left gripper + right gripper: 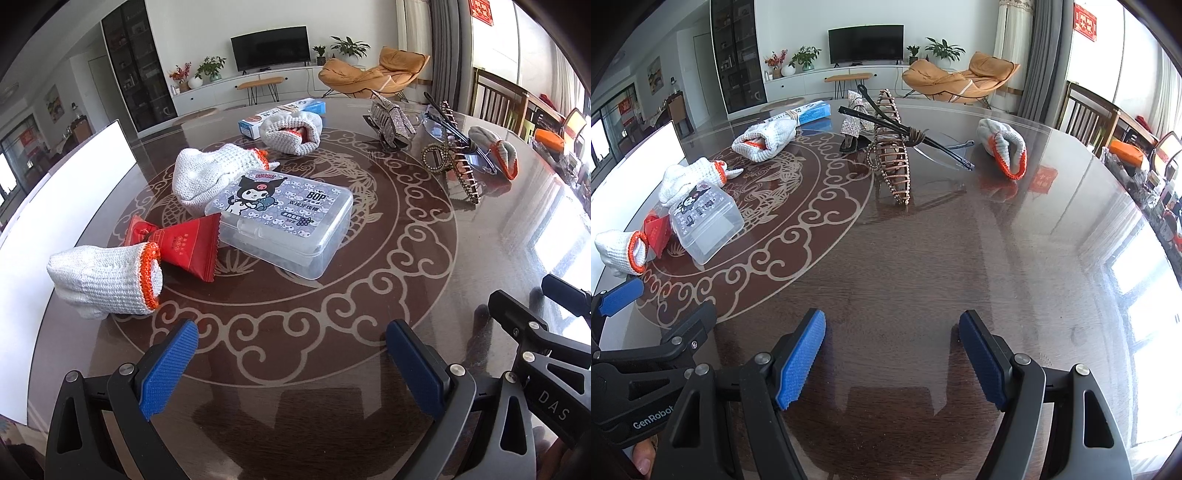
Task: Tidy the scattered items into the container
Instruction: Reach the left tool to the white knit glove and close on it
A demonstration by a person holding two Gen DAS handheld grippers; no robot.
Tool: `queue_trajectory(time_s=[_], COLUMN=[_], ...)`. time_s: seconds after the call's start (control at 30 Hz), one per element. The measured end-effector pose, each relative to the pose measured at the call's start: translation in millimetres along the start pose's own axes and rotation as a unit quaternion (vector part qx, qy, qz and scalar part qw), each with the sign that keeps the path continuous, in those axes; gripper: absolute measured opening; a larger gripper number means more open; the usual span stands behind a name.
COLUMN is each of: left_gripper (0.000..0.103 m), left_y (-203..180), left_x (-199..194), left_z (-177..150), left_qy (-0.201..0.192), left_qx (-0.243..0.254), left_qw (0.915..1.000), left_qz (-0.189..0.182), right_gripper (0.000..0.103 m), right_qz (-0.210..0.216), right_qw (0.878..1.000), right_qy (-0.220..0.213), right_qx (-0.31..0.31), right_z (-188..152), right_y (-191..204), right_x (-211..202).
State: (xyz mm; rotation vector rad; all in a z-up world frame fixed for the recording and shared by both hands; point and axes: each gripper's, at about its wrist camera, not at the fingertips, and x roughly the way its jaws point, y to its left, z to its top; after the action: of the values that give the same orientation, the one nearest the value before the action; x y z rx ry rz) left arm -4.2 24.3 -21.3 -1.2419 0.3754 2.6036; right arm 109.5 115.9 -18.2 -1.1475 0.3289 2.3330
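Observation:
On the round glass-topped table [369, 280] lie several white knit gloves with orange cuffs [107, 280] [1004, 147], a red packet [184, 243], a clear lidded box with a cartoon label [280, 218] [705, 221], a copper hair claw [458, 170] [894, 166], a rhinestone claw [391, 122], glasses [934, 147] and a blue-white carton [280, 114]. My left gripper [291, 339] is open over the near table edge, short of the clear box. My right gripper [890, 332] is also open and holds nothing, well short of the copper claw.
A large white flat-sided object [55, 206] stands at the table's left edge; I cannot tell whether it is the container. Wooden chairs [1089, 114] and cluttered boxes line the right side. The dark tabletop [960, 258] in front of the right gripper is bare.

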Motion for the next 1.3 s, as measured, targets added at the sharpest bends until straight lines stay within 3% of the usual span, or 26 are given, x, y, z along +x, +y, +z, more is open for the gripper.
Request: queue_trajectory(time_s=[0.3,0.4,0.6,0.8,0.97,1.17,1.3], left_gripper=[0.103,0.103,0.103,0.103,0.103,0.103,0.103], left_y=[14.6,14.4,33.7,101.8,124.9,95.2,54.4], left_x=[7.1,6.2,-4.5,-3.2,19.8,51.7,45.9], left_z=[-1.7,-3.5,-20.1,-30.9,-5.0,45.5,55.2], left_qy=[0.018,0.019,0.021,0.024,0.026,0.010,0.003], left_qx=[-0.043,-0.044,0.026,-0.073,-0.084,-0.001,0.106], left_qw=[0.9980,0.9981,0.9955,0.9968,0.9960,0.9938,0.9674], left_qz=[-0.044,-0.038,-0.089,-0.021,-0.013,-0.111,-0.230], right_gripper=[0.076,0.076,0.076,0.076,0.076,0.076,0.076], right_qz=[0.000,0.000,-0.001,0.000,0.000,0.000,-0.001], right_qw=[1.000,1.000,1.000,1.000,1.000,1.000,1.000], right_qy=[0.000,0.000,0.001,0.001,0.001,0.001,0.001], right_qx=[0.001,0.001,0.002,0.003,0.003,0.004,0.004], right_z=[0.1,0.1,0.0,-0.1,0.2,0.1,0.0], right_y=[0.5,-0.4,-0.5,-0.4,-0.4,-0.6,-0.4], right_x=[-0.3,-0.2,-0.1,-0.3,0.1,0.1,-0.1])
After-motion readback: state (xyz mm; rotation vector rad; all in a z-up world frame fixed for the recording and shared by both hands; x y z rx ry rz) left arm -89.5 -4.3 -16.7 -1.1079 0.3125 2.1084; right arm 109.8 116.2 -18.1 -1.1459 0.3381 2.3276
